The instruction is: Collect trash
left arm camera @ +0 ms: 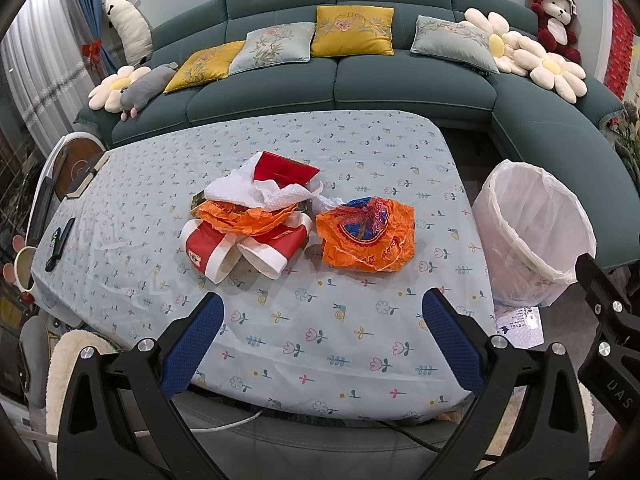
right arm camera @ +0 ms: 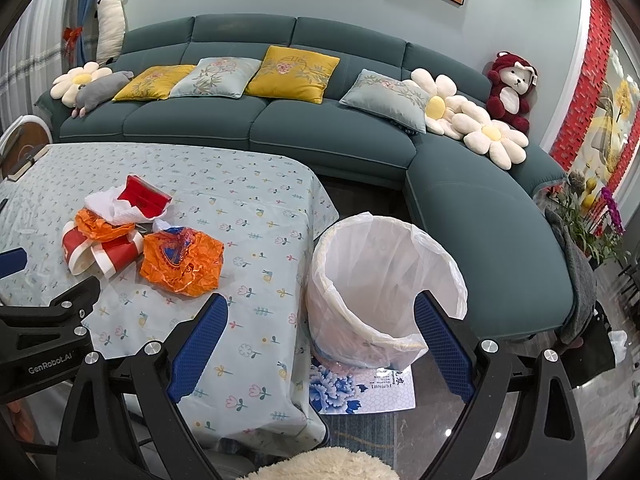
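Observation:
Trash lies in a pile mid-table: a crumpled orange plastic bag (left arm camera: 366, 236) (right arm camera: 182, 260), two red-and-white paper cups (left arm camera: 240, 250) (right arm camera: 102, 250) under another orange wrapper (left arm camera: 244, 216), a white paper towel (left arm camera: 256, 190) and a red box (left arm camera: 286, 170) (right arm camera: 146, 196). A white-lined trash bin (left arm camera: 532, 236) (right arm camera: 380, 280) stands on the floor right of the table. My left gripper (left arm camera: 322, 340) is open and empty over the table's near edge. My right gripper (right arm camera: 320, 344) is open and empty, in front of the bin.
The table (left arm camera: 360, 348) has a floral blue cloth. A black remote (left arm camera: 60, 244) lies at its left edge. A teal sofa (left arm camera: 340, 84) with cushions runs behind and curves right. A printed paper sheet (right arm camera: 360, 388) lies under the bin.

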A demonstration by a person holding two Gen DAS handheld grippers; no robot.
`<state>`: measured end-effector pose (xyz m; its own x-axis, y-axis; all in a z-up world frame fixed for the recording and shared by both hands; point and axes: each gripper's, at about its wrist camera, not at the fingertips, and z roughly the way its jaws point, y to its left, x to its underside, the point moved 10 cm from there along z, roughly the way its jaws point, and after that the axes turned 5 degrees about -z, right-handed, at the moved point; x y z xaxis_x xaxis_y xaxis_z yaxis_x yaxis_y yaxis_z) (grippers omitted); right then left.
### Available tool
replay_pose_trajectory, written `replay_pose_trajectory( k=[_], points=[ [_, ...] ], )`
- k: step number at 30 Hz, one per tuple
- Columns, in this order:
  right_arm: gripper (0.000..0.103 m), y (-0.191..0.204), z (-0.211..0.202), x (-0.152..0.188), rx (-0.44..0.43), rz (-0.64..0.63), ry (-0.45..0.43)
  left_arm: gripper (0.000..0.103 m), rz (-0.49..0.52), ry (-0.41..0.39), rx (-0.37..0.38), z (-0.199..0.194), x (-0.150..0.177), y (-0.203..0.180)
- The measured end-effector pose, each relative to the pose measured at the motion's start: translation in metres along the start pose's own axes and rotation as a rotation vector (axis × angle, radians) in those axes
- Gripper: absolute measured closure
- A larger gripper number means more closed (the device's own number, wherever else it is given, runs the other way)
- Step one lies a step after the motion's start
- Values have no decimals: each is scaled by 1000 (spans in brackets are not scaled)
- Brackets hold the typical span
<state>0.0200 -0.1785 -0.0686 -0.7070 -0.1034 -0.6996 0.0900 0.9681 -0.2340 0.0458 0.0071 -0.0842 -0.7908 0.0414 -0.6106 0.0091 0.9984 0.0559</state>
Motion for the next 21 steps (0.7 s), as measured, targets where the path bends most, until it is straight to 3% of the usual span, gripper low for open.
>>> replay_pose_trajectory(
  k=[15, 21],
  points=[
    [13, -3, 0, 0, 21, 7, -4, 8, -2, -1, 25, 3, -4, 0],
    [13, -5, 8, -7, 40, 68, -7, 8, -33, -3, 11, 21, -13, 26]
  ],
)
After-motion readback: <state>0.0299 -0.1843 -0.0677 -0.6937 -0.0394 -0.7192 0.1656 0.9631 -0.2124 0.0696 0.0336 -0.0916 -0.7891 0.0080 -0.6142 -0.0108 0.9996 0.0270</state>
